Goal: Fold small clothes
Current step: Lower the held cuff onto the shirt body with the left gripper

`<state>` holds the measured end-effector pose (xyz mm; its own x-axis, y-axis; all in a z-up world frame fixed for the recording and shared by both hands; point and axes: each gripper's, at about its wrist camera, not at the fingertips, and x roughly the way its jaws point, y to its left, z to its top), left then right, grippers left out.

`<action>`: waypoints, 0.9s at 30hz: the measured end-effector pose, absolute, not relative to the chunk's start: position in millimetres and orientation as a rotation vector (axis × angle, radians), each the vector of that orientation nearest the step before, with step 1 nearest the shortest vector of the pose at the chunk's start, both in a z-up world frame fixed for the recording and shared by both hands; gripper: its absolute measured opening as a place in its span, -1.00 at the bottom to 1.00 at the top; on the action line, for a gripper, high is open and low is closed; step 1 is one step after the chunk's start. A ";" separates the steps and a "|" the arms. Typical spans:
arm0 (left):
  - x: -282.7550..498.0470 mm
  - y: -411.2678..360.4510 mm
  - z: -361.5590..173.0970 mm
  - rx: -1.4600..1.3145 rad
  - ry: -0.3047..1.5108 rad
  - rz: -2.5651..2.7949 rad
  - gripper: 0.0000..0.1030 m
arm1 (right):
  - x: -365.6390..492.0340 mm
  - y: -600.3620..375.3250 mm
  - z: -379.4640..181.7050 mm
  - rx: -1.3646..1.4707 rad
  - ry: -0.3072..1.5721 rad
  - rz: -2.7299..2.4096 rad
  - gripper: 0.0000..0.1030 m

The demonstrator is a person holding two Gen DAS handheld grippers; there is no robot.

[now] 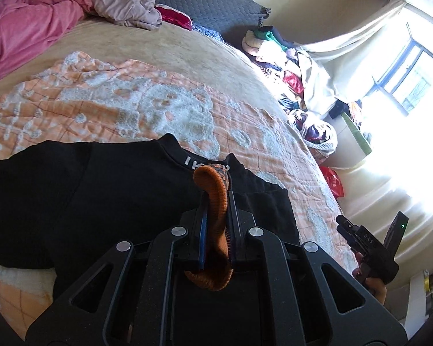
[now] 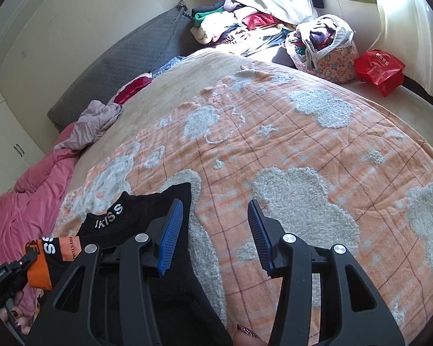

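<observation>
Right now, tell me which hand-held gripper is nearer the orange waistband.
Left. The left hand-held gripper is clamped on the orange waistband; the right hand-held gripper stands open beside it, over the blanket.

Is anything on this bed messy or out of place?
Yes. A greyish garment lies crumpled by the pink bedding at the headboard end, unfolded. The left gripper pinches an orange waistband, bunched up above the black garment. Beyond the bed, clothes sit in a loose heap.
</observation>
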<state>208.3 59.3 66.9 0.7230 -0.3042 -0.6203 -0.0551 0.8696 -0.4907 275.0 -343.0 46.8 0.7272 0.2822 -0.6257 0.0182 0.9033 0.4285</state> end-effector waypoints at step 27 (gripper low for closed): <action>205.5 49.7 17.5 -0.285 0.896 -0.014 -0.23 | 270.5 -272.1 40.7 0.202 0.780 0.289 -0.02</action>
<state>205.5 49.7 17.5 0.6273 -0.1305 -0.7678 -0.1068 0.9621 -0.2508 270.5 -272.1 40.7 0.6748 0.3293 -0.6605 -0.1810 0.9414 0.2846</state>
